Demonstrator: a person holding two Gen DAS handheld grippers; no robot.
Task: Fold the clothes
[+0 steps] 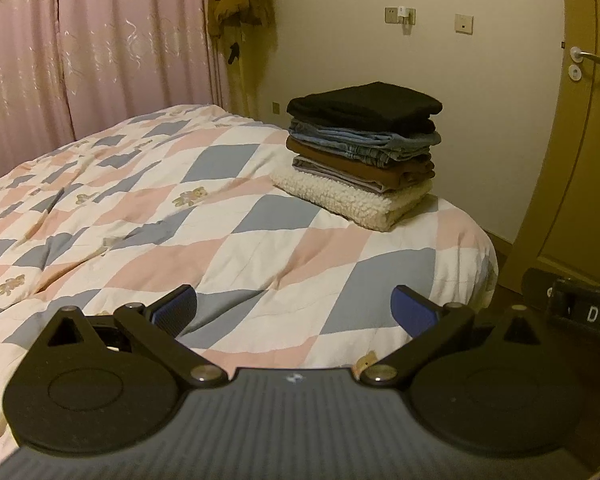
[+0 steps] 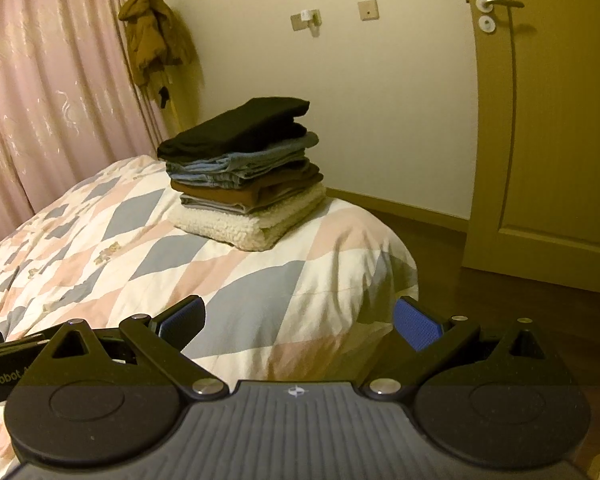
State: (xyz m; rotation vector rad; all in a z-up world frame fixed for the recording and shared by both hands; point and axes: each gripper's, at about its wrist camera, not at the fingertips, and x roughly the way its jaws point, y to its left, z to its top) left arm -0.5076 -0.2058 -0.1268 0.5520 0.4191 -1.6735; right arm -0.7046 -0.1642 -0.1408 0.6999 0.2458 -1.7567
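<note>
I am holding my left gripper (image 1: pixel 294 312) low over the near end of the bed, its blue-padded fingers (image 1: pixel 176 310) spread wide apart and gripping nothing; I am holding my right gripper (image 2: pixel 300 322) beside it, over the bed's near corner, equally wide and equally empty; the patchwork quilt (image 1: pixel 228 240), in pink, grey-blue and cream diamonds with small teddy bears, is lying smooth under both; the stack of folded clothes (image 1: pixel 364 152) is sitting on the far corner of the bed, well apart from my fingers; a cream fleece (image 1: pixel 352 202) is lying at the bottom, touching the quilt, with a thin grey layer and a brown garment (image 1: pixel 380 170) above it, then folded denim jeans (image 1: pixel 364 142), and a black garment (image 1: pixel 364 104) on top; behind the stack, a brown jacket (image 2: pixel 152 32) is hanging beside the pink curtain (image 2: pixel 52 80); a closed door (image 2: pixel 548 140) with a metal handle is standing to the right.
</note>
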